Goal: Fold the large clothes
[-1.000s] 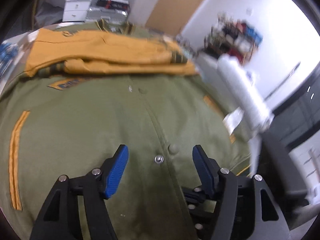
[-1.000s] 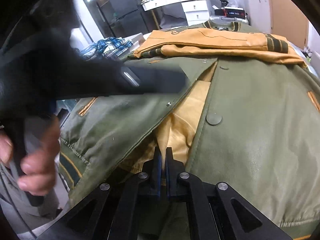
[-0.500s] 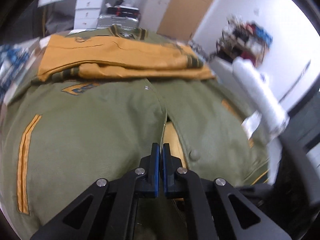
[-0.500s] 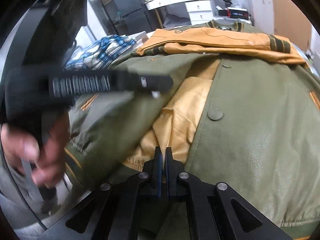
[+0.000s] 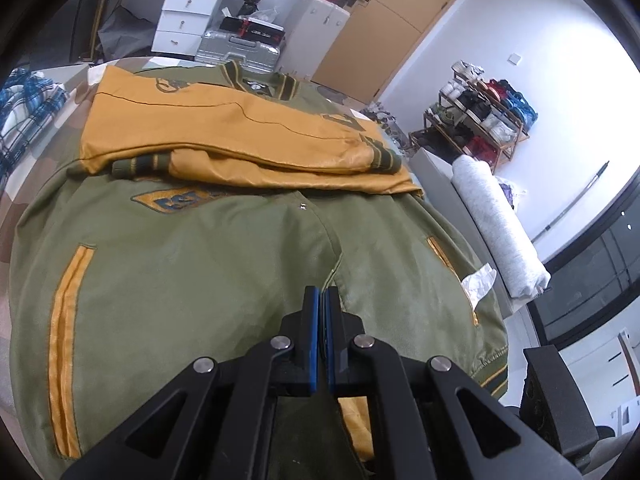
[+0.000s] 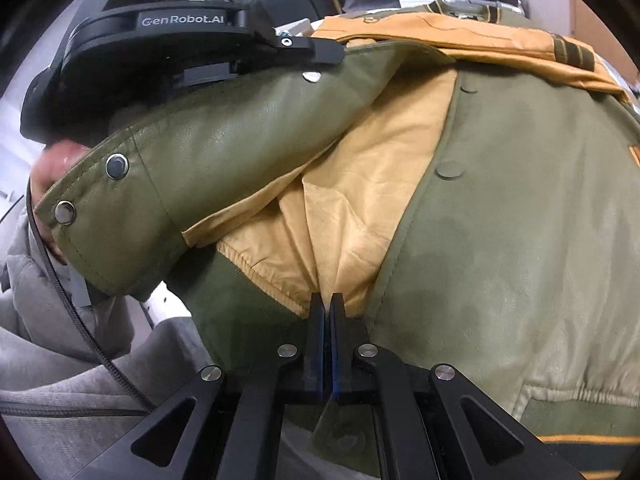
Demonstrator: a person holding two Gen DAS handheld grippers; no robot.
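Left gripper (image 5: 322, 294) now lifting jacket (image 5: 192, 264) front flap, jaws clamped on it, right gripper (image 6: 327, 300) angled down, jaws pinching hem lining.

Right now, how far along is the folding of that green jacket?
Early. Done: both mustard sleeves lie folded across the chest. In hand: the left gripper and right gripper each pinch the jacket near its front opening. Left: the body fold; the hem lies unfolded.

jacket (image 5: 192, 280) covers table, grey roll (image 5: 500, 224) blocks rt edge
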